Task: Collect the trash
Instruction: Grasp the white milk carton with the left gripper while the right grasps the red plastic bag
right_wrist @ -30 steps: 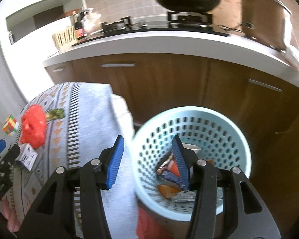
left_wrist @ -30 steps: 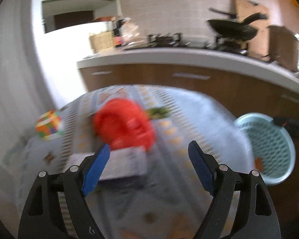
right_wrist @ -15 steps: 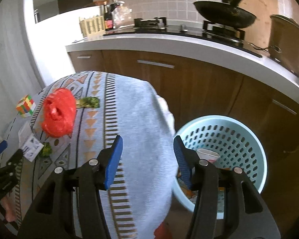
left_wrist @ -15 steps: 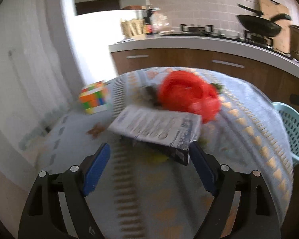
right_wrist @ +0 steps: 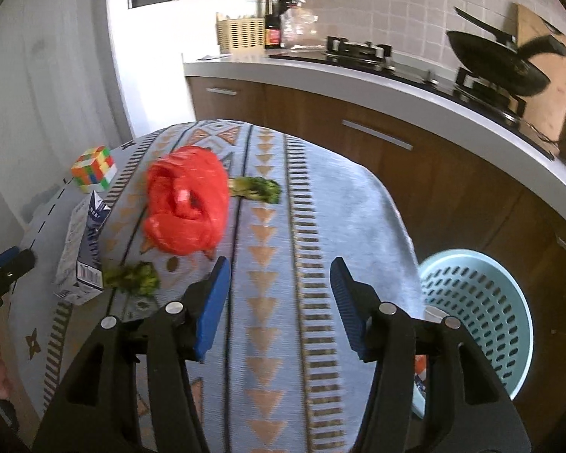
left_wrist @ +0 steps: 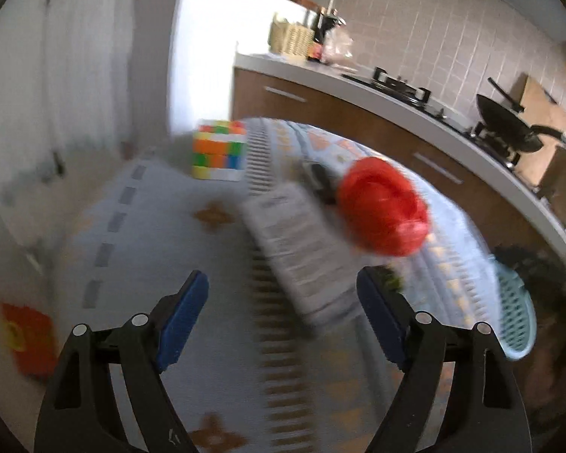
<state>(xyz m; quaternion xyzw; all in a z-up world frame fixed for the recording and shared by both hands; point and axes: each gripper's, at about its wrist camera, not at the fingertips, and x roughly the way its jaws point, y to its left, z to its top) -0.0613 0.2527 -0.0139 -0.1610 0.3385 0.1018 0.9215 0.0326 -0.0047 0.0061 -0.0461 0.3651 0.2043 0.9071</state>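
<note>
A crumpled red plastic bag (right_wrist: 186, 204) lies on the patterned tablecloth (right_wrist: 320, 207). It also shows in the left wrist view (left_wrist: 383, 211). A flat white carton (right_wrist: 83, 256) lies left of it, seen blurred in the left wrist view (left_wrist: 302, 249). Two broccoli pieces lie near: one (right_wrist: 132, 277) by the carton, one (right_wrist: 256, 188) beyond the bag. A light blue basket (right_wrist: 475, 317) stands on the floor at the right, with wrappers inside. My left gripper (left_wrist: 281, 317) is open, just short of the carton. My right gripper (right_wrist: 279, 304) is open and empty over the cloth.
A colour cube (right_wrist: 93, 168) stands at the table's far left, also in the left wrist view (left_wrist: 218, 150). A red-orange item (left_wrist: 26, 339) lies at the left edge. Kitchen counter (right_wrist: 396, 87) with stove and black pan (right_wrist: 498, 64) runs behind.
My right gripper has swung left from over the basket to above the table. My left gripper has moved left and closer to the carton; its view is blurred by motion.
</note>
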